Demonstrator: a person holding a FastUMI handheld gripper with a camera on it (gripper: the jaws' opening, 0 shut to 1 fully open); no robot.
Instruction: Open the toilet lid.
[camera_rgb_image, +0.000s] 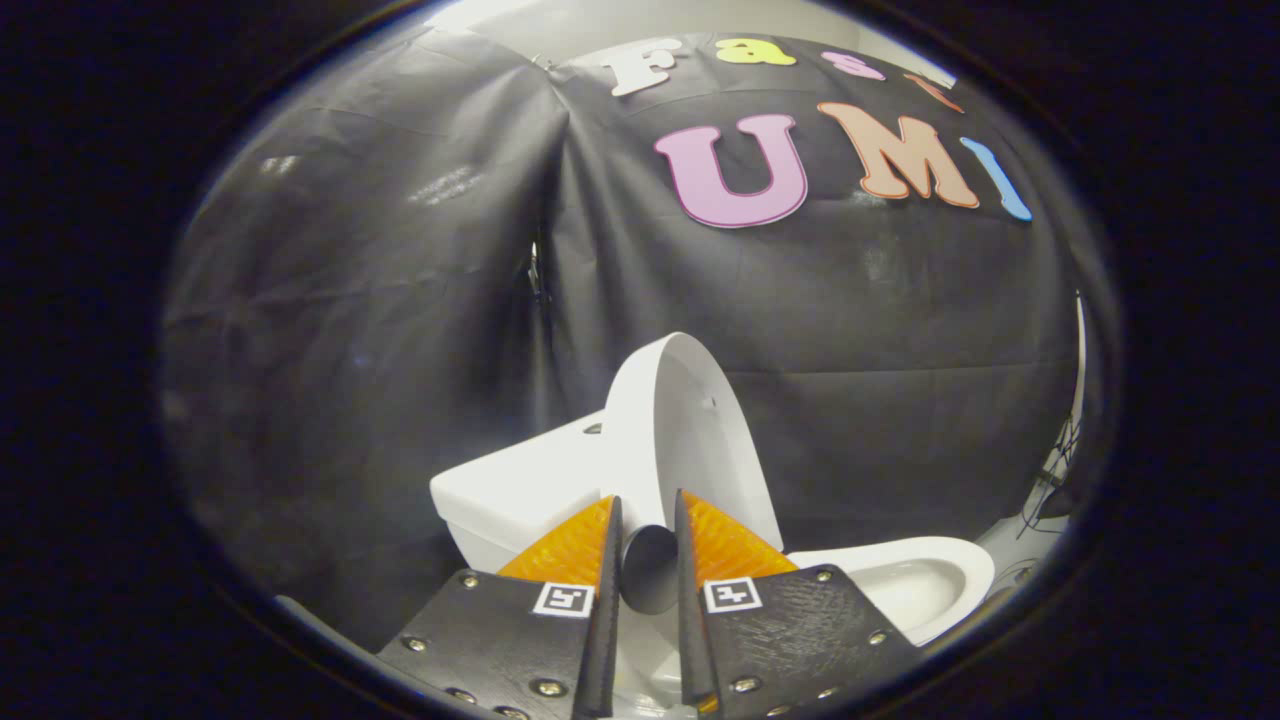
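The white toilet lid (690, 430) stands raised, almost upright, leaning back toward the white tank (520, 480). The bowl and seat (920, 580) lie open below it, to the right of my fingers. My gripper (648, 500) reaches up to the lid's lower left rim. The fingers are close together, and a shadowed piece of the rim fills the narrow gap between them. Both fingers appear to press on it. The lid's hinge is hidden behind the fingers.
Black cloth walls close in right behind and to the left of the toilet. Some cables (1050, 480) hang at the far right beside a strip of pale floor (1010, 545).
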